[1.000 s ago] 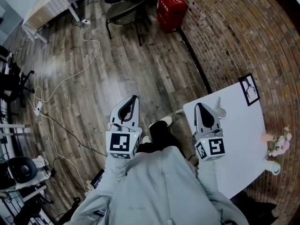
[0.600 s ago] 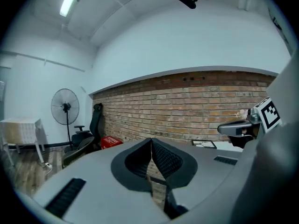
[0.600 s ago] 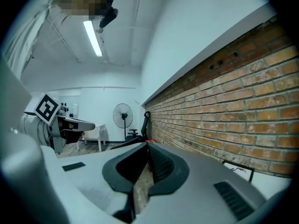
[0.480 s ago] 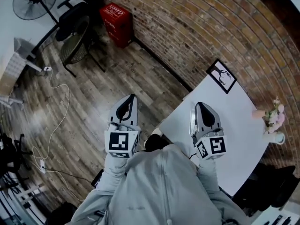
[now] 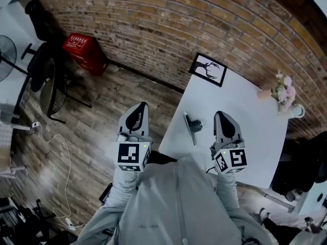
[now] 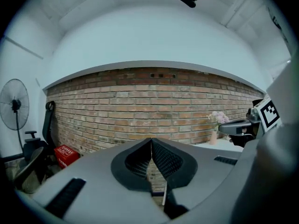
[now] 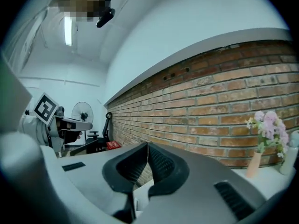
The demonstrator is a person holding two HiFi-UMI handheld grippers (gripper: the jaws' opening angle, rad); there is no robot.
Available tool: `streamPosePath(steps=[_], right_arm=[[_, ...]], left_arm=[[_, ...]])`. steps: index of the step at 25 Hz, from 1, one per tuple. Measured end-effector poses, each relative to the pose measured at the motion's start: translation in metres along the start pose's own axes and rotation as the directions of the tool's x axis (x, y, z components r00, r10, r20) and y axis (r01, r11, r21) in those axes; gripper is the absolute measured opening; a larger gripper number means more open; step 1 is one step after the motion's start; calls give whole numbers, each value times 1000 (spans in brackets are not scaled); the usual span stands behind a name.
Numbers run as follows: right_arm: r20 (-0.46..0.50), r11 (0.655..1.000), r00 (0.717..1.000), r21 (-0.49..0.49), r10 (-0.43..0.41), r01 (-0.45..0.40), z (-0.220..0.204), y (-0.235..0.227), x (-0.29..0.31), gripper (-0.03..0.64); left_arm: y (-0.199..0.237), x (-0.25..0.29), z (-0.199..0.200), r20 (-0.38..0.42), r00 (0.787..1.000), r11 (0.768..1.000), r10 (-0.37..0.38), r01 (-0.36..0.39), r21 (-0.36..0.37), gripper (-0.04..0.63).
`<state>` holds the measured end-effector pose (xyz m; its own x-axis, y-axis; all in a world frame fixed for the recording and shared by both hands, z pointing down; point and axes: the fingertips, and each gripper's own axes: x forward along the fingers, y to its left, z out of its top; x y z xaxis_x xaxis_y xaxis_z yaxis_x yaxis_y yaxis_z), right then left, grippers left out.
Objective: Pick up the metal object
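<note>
Both claws were clenched tight w/ nothing in them: L gripper hung over the wood floor, R gripper over the white table. The metal obj lay untouched on that table near its left edge, approx 9 o'clock from the R gripper & 3 o'clock from the L one. A pic frame sat at the obj's 12 o'clock, by the brick wall.
</note>
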<state>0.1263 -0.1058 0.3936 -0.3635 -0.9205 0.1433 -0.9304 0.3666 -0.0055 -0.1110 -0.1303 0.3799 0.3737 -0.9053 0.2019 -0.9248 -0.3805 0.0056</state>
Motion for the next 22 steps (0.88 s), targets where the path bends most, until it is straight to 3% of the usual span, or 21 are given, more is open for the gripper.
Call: streamPosePath(steps=[6,10,15,22], right_arm=[[-15,987,987,27,-158,158,-9,-34,-32,25],[-37,966,967,48,-252,253,-14,-45,-47,25],[-53,931,933,67,-356,359,-16,-51,-54,25],[-53,867,873,100,-485,488,-16,-47,-60,25]], left_arm=[[-28,37,7,-3,992,991,-129,129,34,29],[-42,58,13,-14,974,972,-226,227,55,29],[-58,84,18,-32,936,932,-351,353,81,29],[-78,107,19,-56,864,858,-500,503,106,28]])
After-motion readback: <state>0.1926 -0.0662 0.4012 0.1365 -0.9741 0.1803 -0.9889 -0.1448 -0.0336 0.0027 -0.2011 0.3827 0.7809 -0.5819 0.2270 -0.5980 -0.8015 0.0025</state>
